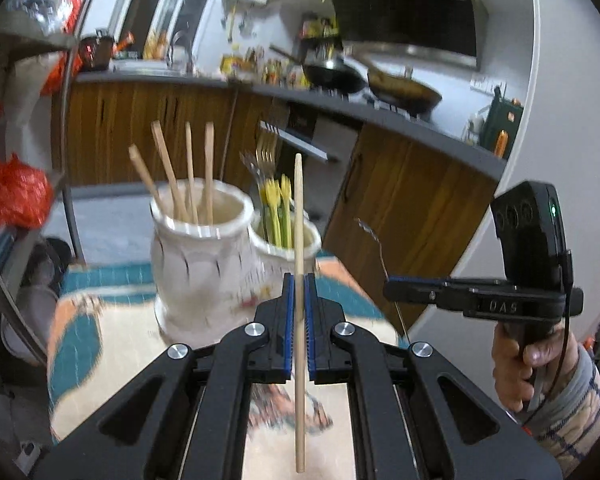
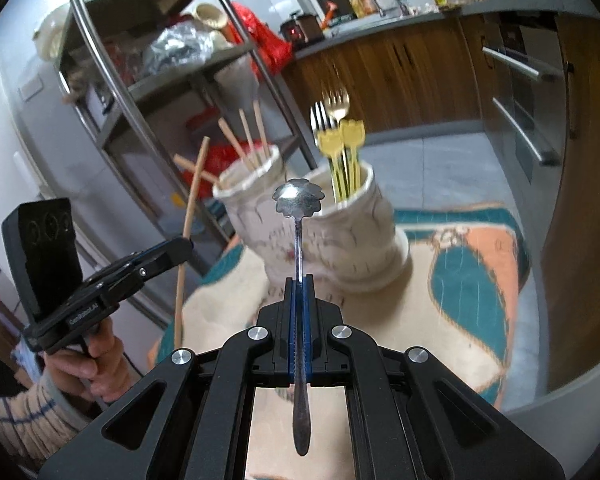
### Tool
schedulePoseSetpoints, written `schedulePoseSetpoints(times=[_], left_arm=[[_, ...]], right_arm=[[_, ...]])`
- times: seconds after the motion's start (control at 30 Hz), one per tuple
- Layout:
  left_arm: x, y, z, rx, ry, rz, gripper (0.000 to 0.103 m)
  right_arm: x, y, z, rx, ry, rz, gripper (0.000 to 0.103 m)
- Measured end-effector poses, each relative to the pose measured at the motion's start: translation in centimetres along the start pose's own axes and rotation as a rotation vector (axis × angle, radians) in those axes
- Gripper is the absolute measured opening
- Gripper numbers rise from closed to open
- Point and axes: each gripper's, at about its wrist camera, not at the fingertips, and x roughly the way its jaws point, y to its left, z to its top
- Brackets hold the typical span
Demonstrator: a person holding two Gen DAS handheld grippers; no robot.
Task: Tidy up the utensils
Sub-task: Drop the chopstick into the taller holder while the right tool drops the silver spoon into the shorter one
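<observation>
My left gripper (image 1: 299, 280) is shut on a wooden chopstick (image 1: 299, 208), held upright in front of two white ceramic holders. The left holder (image 1: 196, 264) holds several wooden chopsticks (image 1: 188, 172). The right holder (image 1: 278, 254) holds yellow-handled and metal forks (image 1: 274, 204). My right gripper (image 2: 299, 280) is shut on a metal spoon (image 2: 299, 200) with a scalloped bowl, held upright just before the fork holder (image 2: 356, 236). The chopstick holder (image 2: 248, 188) stands behind it to the left. The left gripper with its chopstick (image 2: 190, 216) shows at the left of the right wrist view.
The holders stand on a small table with a cream, teal and orange cloth (image 2: 472, 276). A metal shelf rack (image 2: 140, 92) with bags stands to the left. Wooden kitchen cabinets (image 1: 412, 208) and a countertop with pans lie behind. The right gripper (image 1: 396, 292) shows at the right of the left wrist view.
</observation>
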Motion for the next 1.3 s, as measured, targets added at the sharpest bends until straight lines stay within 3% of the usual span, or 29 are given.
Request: schedulePoseSetpoints(times=[0.3, 0.57, 0.97, 1.3], left_arm=[[-0.9, 0.0, 4.6, 0.028, -0.233, 0.062, 0.004], [1.0, 1.3, 7.6, 0.011, -0.372, 0.116, 0.004], [4.4, 1.7, 8.9, 0.081, -0.458, 0.211, 0.004], [6.4, 0.2, 5.6, 0.223, -0.470, 0.246, 0.005]], right_arm=[[0.0, 0.0, 3.4, -0.005, -0.146, 0.007, 0.004], [1.2, 0.8, 6.7, -0.055, -0.273, -0.013, 0.004], [4.2, 0.6, 10.4, -0.117, -0.399, -0.070, 0.004], [7.6, -0.2, 7.5, -0.183, -0.398, -0.181, 0.004]])
